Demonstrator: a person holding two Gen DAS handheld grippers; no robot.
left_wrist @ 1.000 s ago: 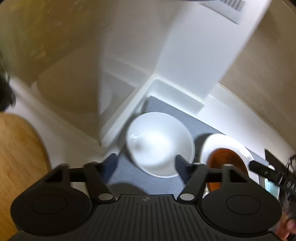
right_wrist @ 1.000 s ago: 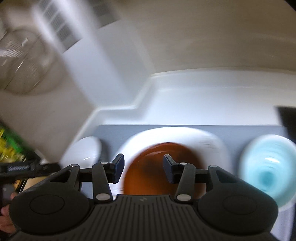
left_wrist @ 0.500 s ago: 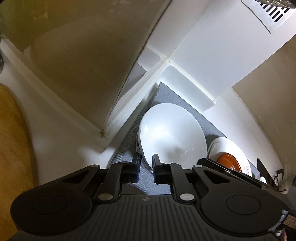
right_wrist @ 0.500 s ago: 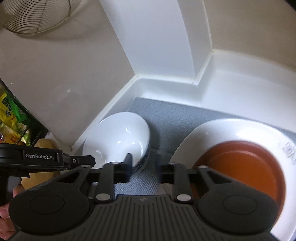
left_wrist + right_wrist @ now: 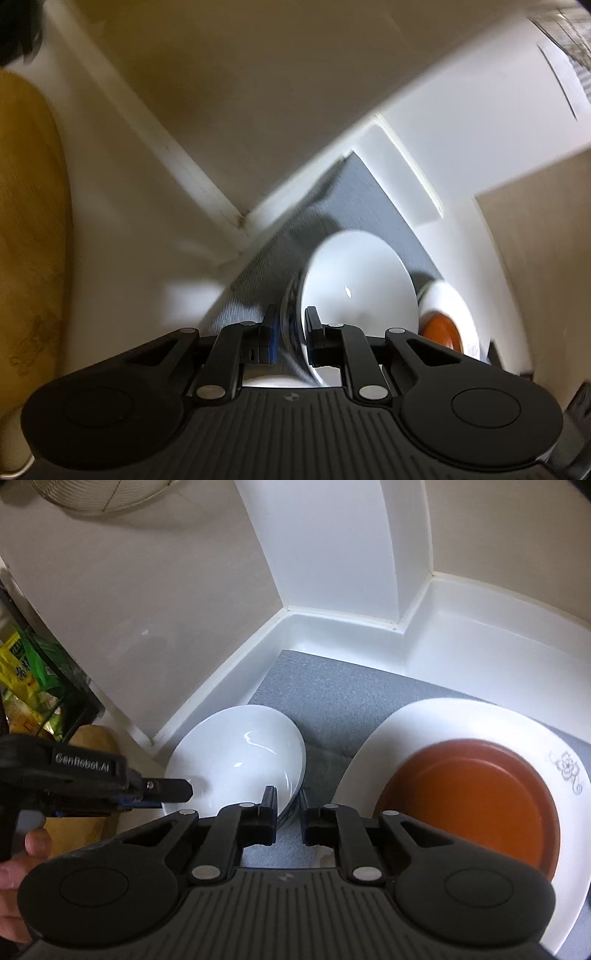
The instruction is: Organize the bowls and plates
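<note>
Here the white bowl [image 5: 240,760] sits on the grey mat [image 5: 332,701], near the mat's corner closest to the white wall ledge [image 5: 332,616]. The left gripper [image 5: 291,332] has its jaws clamped on the bowl's near rim — one finger [image 5: 314,332] inside the bowl, the other outside — and in the left wrist view, which is blurred, the bowl [image 5: 358,284] appears tilted. From the right wrist view the same left gripper [image 5: 173,789] reaches in at the bowl's rim from the side away from the plate. The right gripper [image 5: 289,818] hangs above the mat between bowl and white plate [image 5: 461,716], its jaws narrowly apart and clamped on nothing. The plate lies on the mat beside the bowl, not touching it, and carries an orange-brown dish [image 5: 469,801] — the plate's rim bears a small grey floral mark [image 5: 565,771].
</note>
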